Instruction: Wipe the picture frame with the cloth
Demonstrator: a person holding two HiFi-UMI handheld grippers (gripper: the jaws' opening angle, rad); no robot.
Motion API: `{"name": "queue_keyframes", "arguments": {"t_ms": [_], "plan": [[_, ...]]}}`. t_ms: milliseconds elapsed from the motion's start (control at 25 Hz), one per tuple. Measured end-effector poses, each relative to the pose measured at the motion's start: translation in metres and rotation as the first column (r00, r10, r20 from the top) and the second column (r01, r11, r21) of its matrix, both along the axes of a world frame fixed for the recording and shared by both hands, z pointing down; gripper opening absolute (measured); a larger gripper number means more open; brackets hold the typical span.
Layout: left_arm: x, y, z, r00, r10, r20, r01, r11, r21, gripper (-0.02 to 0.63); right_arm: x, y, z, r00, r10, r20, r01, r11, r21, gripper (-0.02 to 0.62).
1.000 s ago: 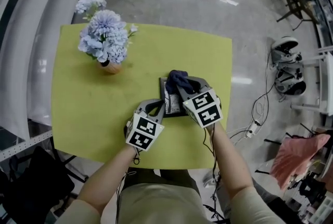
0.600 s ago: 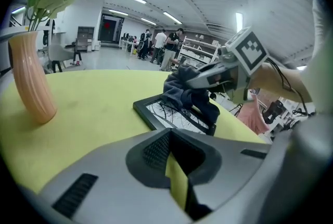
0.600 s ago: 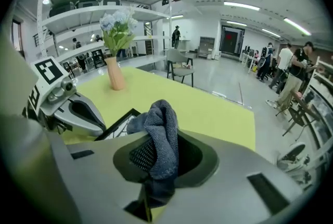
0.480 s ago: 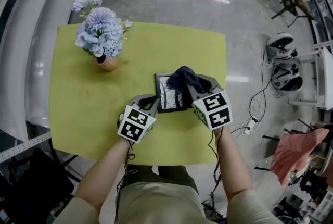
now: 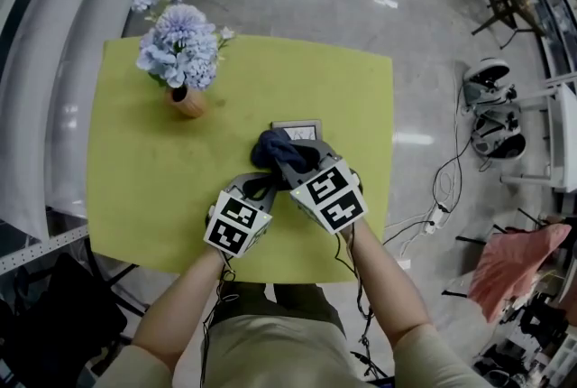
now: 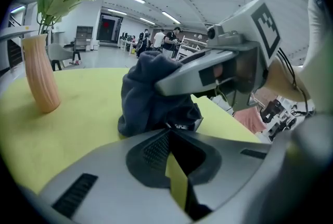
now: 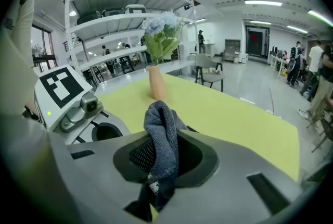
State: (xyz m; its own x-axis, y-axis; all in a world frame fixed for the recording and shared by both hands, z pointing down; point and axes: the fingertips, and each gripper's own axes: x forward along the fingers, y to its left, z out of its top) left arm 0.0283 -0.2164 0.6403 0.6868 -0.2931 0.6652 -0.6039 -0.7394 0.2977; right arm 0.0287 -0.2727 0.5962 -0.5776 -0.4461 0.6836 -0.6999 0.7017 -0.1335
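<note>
Both bare forearms enter from the bottom of the head view and converge over the near half of the table (image 5: 144, 152). The left gripper (image 5: 264, 185) angles up and to the right. The right gripper (image 5: 290, 162) angles up and to the left, so its jaws sit just beyond the left gripper's jaws. Each gripper carries its marker cube at the wrist end.

Left gripper: the jaws meet at the tips. Only a thin sliver of the yellow-green table surface shows between them. Right gripper: the jaws are clamped on the cloth (image 7: 161, 139), which stands up between them in a fold.

The picture frame (image 5: 300, 130) lies flat near the table centre, beyond both grippers. Only its far end is exposed. This edge runs roughly parallel to the table's far edge. The rest is under the cloth (image 5: 273, 149) and the grippers, so the long axis cannot be read. The cloth bunch rests on the frame's near part.

Materials:
- Cloth: dark blue-grey, soft, looped pile, bunched into a rounded lump.
- Frame: thin, dark, rectangular border around a pale print.
- Grippers: smooth grey moulded shells with ribbed black pads.
- Table: matte yellow-green top.

A tan, ribbed vase (image 5: 188, 101) of pale blue flowers stands at the far left, well apart from the frame.
</note>
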Motion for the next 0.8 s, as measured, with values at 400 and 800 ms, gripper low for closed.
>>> {"name": "queue_keyframes", "arguments": {"t_ms": [400, 800], "plan": [[-0.003, 0.005, 0.013, 0.998, 0.03, 0.063, -0.031, 0.999, 0.014, 0.008, 0.024, 0.015, 0.042, 0.988, -0.026, -0.149, 0.023, 0.999, -0.024, 0.069], [-0.001, 0.005, 0.023, 0.982, 0.091, 0.166, -0.095, 0.995, 0.021, 0.006, 0.118, 0.02, 0.036, 0.953, 0.215, -0.212, -0.225, 0.974, -0.023, 0.069]]}}
